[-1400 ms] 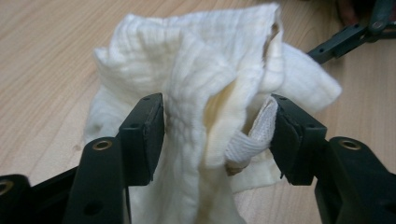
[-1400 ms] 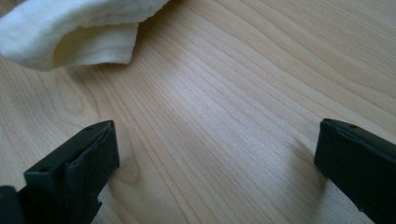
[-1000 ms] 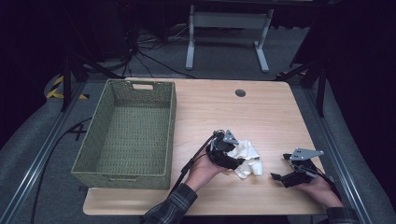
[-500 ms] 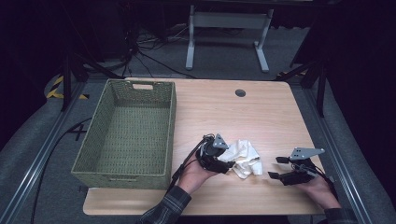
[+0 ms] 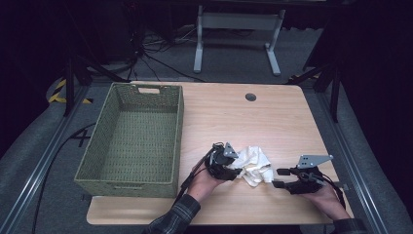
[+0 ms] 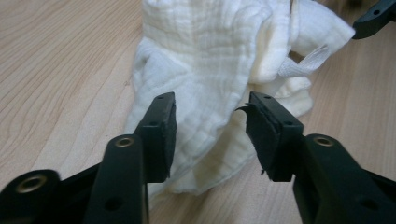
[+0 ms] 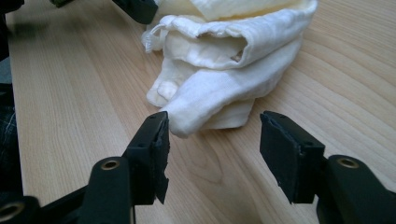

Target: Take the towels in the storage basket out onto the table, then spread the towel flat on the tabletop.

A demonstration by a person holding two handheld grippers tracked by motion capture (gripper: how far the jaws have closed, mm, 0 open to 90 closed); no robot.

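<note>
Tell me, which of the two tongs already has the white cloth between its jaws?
The left tongs: their jaws straddle a fold of the white cloth, closing in on it. The right tongs sit just short of the cloth's nearest corner, with bare table between the jaws.

A white cloth [image 5: 253,165] of thin, crinkled gauze lies crumpled in a loose heap on the pale wooden table [image 5: 272,117], toward its near edge, at about five o'clock from the table's middle. Its layers are folded over one another, with a rolled fold on top and a rounded corner [image 7: 187,122] poking out low at six o'clock. A short frayed hem strip [image 6: 306,63] sticks out at the side.
</note>
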